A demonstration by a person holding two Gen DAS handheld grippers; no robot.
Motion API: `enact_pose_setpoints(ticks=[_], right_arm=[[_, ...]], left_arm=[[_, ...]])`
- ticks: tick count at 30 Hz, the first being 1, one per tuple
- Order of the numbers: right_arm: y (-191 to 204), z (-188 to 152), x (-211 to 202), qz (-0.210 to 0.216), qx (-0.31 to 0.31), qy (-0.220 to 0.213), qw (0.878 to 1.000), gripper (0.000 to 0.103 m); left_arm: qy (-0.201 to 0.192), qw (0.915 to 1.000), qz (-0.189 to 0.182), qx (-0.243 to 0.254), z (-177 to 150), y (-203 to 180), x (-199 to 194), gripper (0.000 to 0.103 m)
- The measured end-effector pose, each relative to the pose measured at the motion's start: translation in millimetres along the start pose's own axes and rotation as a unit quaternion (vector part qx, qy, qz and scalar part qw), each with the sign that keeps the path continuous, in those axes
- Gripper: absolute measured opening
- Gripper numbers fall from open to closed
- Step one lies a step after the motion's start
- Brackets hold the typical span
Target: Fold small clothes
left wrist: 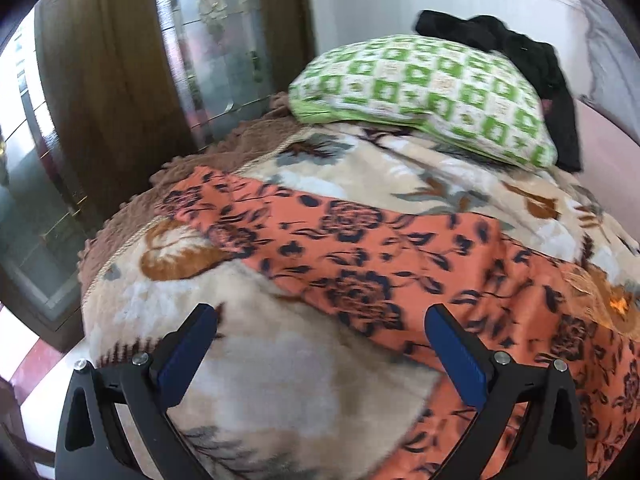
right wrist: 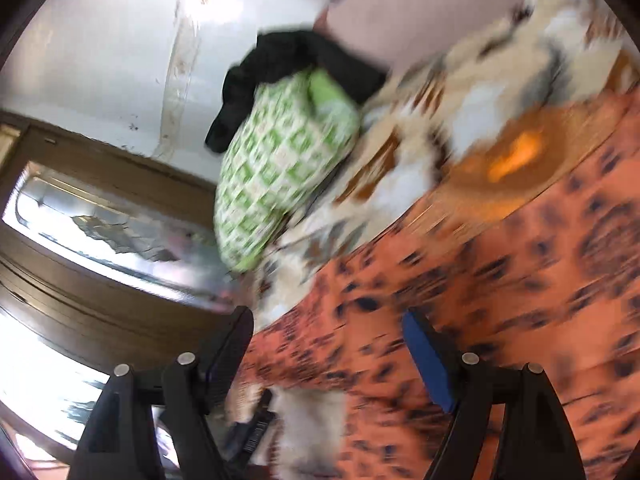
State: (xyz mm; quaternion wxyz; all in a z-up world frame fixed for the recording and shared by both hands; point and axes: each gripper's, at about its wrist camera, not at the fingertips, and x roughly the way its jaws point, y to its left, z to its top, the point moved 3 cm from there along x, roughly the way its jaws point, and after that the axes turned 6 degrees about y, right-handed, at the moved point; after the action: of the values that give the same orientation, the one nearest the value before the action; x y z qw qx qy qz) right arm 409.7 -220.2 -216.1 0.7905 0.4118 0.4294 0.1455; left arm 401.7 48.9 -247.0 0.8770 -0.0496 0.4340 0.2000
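left wrist cam sits level above the blanket (left wrist: 280, 380), facing the pillow (left wrist: 424, 96) at the far end. right wrist cam is rolled hard, closer, blurred. both share pillow (right wrist: 280, 176), blanket (right wrist: 460, 92), orange cloth (left wrist: 360, 256).

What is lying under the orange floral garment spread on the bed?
The orange garment with dark flower print lies on a cream plush blanket with brown and grey flowers, which shows around its edges. Whatever lies directly beneath the garment's middle is covered.
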Motion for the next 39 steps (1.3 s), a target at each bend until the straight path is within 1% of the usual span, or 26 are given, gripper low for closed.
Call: enact_pose_setpoints(ticks=[1, 2, 3, 5, 6, 8, 10, 11, 12, 13, 14, 15, 16, 17, 18, 20, 22, 24, 26, 29, 31, 33, 35, 37, 38, 39], right_arm=[[-9.0, 0.7, -14.4, -0.025, -0.01, -0.009, 1.0, 0.08], [-11.8, 3.8, -22.5, -0.041, -0.015, -0.013, 0.999, 0.08], [-25.1, 3.4, -35.0, -0.066, -0.019, -0.02, 0.997, 0.08], [-54.8, 3.4, -55.8, -0.099, -0.017, -0.03, 0.994, 0.08], [-74.4, 3.3, -64.0, -0.117, -0.008, -0.035, 0.992, 0.08], [-109.0, 4.0, -76.3, -0.148, 0.015, -0.044, 0.988, 0.08], [-142.2, 5.9, -80.8, -0.162, 0.037, -0.049, 0.985, 0.08], [-158.7, 6.6, -83.2, -0.178, 0.05, -0.051, 0.982, 0.079], [-176.5, 7.5, -84.4, -0.202, 0.065, -0.05, 0.976, 0.075], [-191.0, 8.1, -84.6, -0.206, 0.079, -0.045, 0.974, 0.071], [-195.3, 9.3, -82.1, -0.199, 0.086, -0.044, 0.975, 0.068], [-194.6, 10.9, -84.3, -0.201, 0.086, -0.045, 0.975, 0.068], [-189.8, 13.3, -85.4, -0.211, 0.079, -0.045, 0.973, 0.068], [-181.8, 16.4, -85.3, -0.226, 0.065, -0.045, 0.971, 0.068], [-167.7, 20.4, -83.0, -0.23, 0.04, -0.047, 0.971, 0.068], [-136.5, 23.4, -68.3, -0.206, 0.003, -0.038, 0.978, 0.068], [-108.6, 22.5, -47.9, -0.181, -0.027, -0.021, 0.983, 0.07], [-73.1, 18.1, -11.8, -0.148, -0.066, 0.008, 0.987, 0.07], [-45.4, 10.6, 26.3, -0.126, -0.09, 0.039, 0.987, 0.07], [-7.2, -8.7, 87.4, -0.09, -0.112, 0.089, 0.986, 0.07], [14.7, -20.9, 113.9, -0.074, -0.127, 0.105, 0.983, 0.07], [27.3, -30.5, 129.8, -0.072, -0.136, 0.113, 0.982, 0.07], [29.4, -38.1, 145.2, -0.084, -0.136, 0.128, 0.979, 0.07], [14.2, -45.5, 166.8, -0.127, -0.124, 0.166, 0.97, 0.07], [6.2, -46.7, 171.7, -0.135, -0.116, 0.174, 0.969, 0.07], [1.0, -48.3, 172.0, -0.129, -0.11, 0.172, 0.97, 0.07]], left_arm=[[-0.003, 0.9999, -0.004, 0.009, -0.7, -6.1, -1.4, 0.103], [-0.006, 0.9997, -0.005, 0.022, -1.6, -14.5, -1.8, 0.103], [-0.005, 0.9993, -0.006, 0.036, -2.8, -23.9, -0.2, 0.103], [0.006, 0.9981, -0.009, 0.061, -5.9, -42.7, 9.8, 0.103], [0.016, 0.9969, -0.002, 0.077, -7.7, -52.9, 18.8, 0.103], [0.031, 0.9939, 0.027, 0.103, -10.9, -67.2, 36.4, 0.103], [0.042, 0.9904, 0.059, 0.117, -13.9, -75.0, 53.9, 0.103], [0.047, 0.9898, 0.066, 0.117, -14.2, -74.8, 59.0, 0.103], [0.053, 0.9906, 0.068, 0.107, -12.2, -71.2, 61.6, 0.103], [0.057, 0.9914, 0.069, 0.095, -9.8, -65.3, 59.9, 0.103], [0.059, 0.992, 0.075, 0.082, -5.9, -57.7, 57.3, 0.103], [0.056, 0.993, 0.083, 0.062, -0.1, -45.3, 52.5, 0.103], [0.052, 0.9939, 0.086, 0.046, 4.3, -36.1, 49.1, 0.103], [0.048, 0.9951, 0.084, 0.02, 11.0, -20.6, 45.5, 0.103], [0.048, 0.9955, 0.081, -0.011, 17.7, -2.0, 43.5, 0.103], [0.055, 0.9934, 0.087, -0.05, 22.8, 24.8, 45.4, 0.103], [0.071, 0.989, 0.099, -0.083, 26.2, 51.5, 51.9, 0.103], [0.088, 0.9847, 0.1, -0.112, 26.1, 75.2, 58.9, 0.103], [0.104, 0.9801, 0.091, -0.142, 26.3, 97.5, 64.9, 0.103], [0.113, 0.9751, 0.085, -0.171, 28.7, 120.3, 72.1, 0.103], [0.119, 0.9719, 0.086, -0.184, 33.1, 138.7, 78.5, 0.103], [0.126, 0.9661, 0.096, -0.204, 34.8, 160.2, 85.7, 0.103], [0.137, 0.9573, 0.099, -0.234, 31.4, 184.7, 93.8, 0.103], [0.147, 0.9493, 0.091, -0.263, 26.5, 205.3, 101.0, 0.103], [0.15, 0.9473, 0.085, -0.27, 25.7, 211.2, 102.8, 0.103], [0.15, 0.9459, 0.079, -0.276, 25.2, 216.6, 104.4, 0.103]])
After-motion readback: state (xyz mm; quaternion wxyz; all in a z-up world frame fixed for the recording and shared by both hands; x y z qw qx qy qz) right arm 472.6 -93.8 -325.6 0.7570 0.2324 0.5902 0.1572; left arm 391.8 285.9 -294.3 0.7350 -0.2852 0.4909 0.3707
